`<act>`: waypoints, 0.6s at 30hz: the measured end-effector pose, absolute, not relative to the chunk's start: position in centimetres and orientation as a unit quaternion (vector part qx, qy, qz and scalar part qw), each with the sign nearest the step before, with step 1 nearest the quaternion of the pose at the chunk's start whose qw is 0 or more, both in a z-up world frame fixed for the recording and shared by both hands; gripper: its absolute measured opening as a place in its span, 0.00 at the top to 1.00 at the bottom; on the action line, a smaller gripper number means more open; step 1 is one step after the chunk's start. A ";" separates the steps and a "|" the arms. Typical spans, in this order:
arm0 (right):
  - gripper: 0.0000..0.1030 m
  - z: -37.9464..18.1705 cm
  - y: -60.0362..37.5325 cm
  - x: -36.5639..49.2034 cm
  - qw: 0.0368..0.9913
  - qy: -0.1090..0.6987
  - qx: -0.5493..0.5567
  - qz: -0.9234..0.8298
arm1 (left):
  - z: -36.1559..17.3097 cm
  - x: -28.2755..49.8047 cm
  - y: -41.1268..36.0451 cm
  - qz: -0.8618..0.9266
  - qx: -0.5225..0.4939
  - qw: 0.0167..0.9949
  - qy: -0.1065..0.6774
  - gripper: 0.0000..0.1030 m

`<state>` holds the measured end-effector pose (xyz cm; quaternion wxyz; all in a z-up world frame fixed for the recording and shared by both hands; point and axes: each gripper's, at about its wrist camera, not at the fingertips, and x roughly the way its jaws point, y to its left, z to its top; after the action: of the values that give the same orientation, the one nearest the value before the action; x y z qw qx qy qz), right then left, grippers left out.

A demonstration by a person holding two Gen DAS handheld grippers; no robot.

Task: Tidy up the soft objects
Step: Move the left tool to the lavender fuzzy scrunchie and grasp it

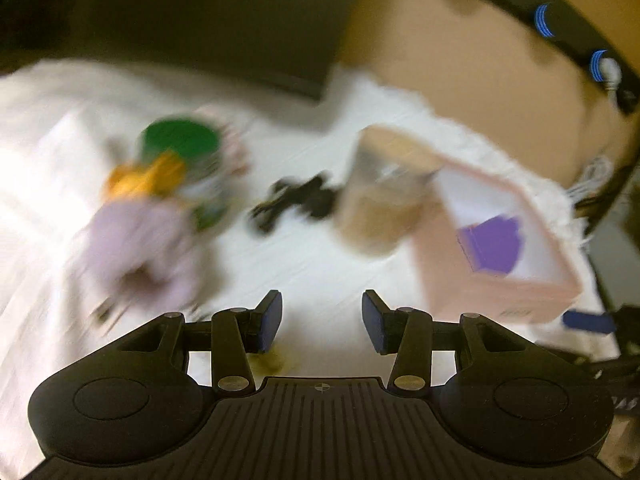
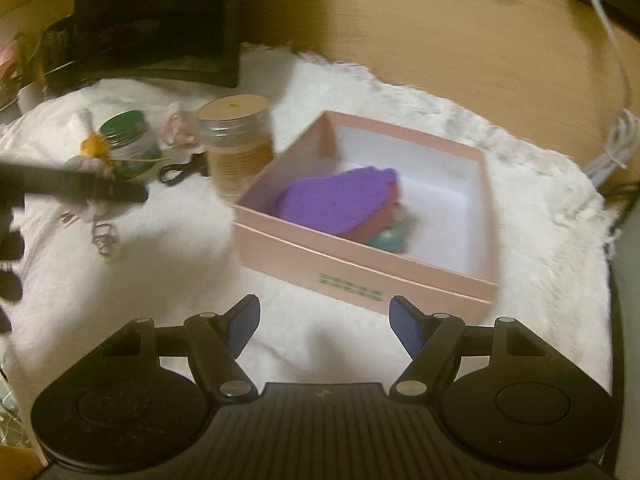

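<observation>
A pink box (image 2: 360,276) stands on a white fluffy cloth (image 2: 168,280); it also shows in the left wrist view (image 1: 500,292). Inside lie a purple soft piece (image 2: 340,200) on a red one, and a teal item (image 2: 388,236). A pale lilac soft toy with an orange top (image 1: 140,236) lies at left, blurred. My left gripper (image 1: 322,320) is open and empty over the cloth, between toy and box. My right gripper (image 2: 324,326) is open and empty just before the box's front wall. The left gripper's black finger (image 2: 80,188) reaches in at left.
A green-lidded jar (image 2: 128,140) and a tan-lidded jar (image 2: 240,148) stand behind the toy. A small black object (image 1: 296,200) lies between the jars. A dark box (image 2: 160,20) and wooden tabletop (image 2: 460,32) lie beyond; white cable (image 2: 616,136) at right.
</observation>
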<state>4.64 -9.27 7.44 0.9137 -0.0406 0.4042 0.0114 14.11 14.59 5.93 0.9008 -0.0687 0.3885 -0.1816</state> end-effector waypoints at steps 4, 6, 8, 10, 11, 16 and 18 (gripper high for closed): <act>0.30 6.9 -6.8 5.6 0.911 0.406 -0.063 0.040 | 4.6 13.5 17.0 -0.154 -0.067 0.899 0.404 0.53; 0.30 6.7 -5.5 5.8 0.910 0.404 -0.076 0.050 | 4.1 13.3 17.8 -0.145 -0.062 0.899 0.409 0.53; 0.30 6.6 -4.4 5.7 0.909 0.403 -0.089 0.060 | 3.8 13.4 18.2 -0.132 -0.051 0.900 0.413 0.53; 0.30 6.5 -3.6 5.4 0.908 0.399 -0.105 0.068 | 3.6 13.5 18.5 -0.122 -0.045 0.900 0.416 0.53; 0.30 6.4 -3.3 5.4 0.908 0.398 -0.112 0.071 | 3.5 13.5 18.9 -0.115 -0.043 0.901 0.417 0.53; 0.29 6.0 -3.0 5.4 0.901 0.410 -0.117 0.079 | 3.7 13.2 20.6 -0.085 -0.036 0.905 0.414 0.53; 0.29 5.9 -3.0 5.5 0.901 0.412 -0.115 0.076 | 3.7 13.1 21.5 -0.072 -0.036 0.905 0.418 0.53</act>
<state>5.51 -2.99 5.87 0.9009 -0.1148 0.4117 0.0757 13.12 21.54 3.66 0.9050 -0.0359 0.4177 -0.0715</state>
